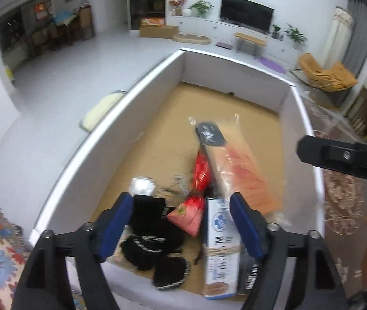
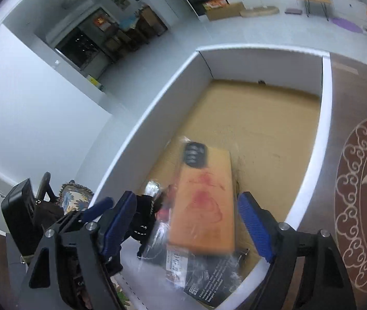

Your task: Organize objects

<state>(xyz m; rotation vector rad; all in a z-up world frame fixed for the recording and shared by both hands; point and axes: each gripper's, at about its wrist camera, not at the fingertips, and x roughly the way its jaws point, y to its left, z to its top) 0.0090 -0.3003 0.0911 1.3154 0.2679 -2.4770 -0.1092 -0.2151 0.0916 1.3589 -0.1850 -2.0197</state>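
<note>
Left gripper (image 1: 182,222): jaws spread wide, nothing between the blue pads (image 1: 117,222). It hangs above the near end of the box (image 1: 105,139), pointing steeply down.

Right gripper (image 2: 187,222): jaws likewise spread, pads clear of everything below. It hangs over the same near end. Its black body shows at the right edge of the left wrist view, apart from the left gripper.

Box: white walls, brown cardboard floor, open top. It stands on a dark patterned mat (image 2: 364,193), which carries a pale fish medallion on the box's right side. The far half of the floor is bare.

Contents, all gathered at the near end:
- Orange packet (image 1: 245,170), long, in clear wrap, with a black tab at its far end. It lies uppermost and tilted, resting on the items under it.
- Blue-and-white carton (image 1: 221,248), tied round with twine, just beside the orange packet on its left and partly under it.
- Red bag (image 1: 196,201), wedged between the carton and the black items.
- Black fabric pieces (image 1: 152,242) with pale trim, at the near left corner.
- Foil lump (image 1: 142,186), touching the far edge of the black fabric.

Motion blur softens the print on the carton; it cannot be read.
</note>
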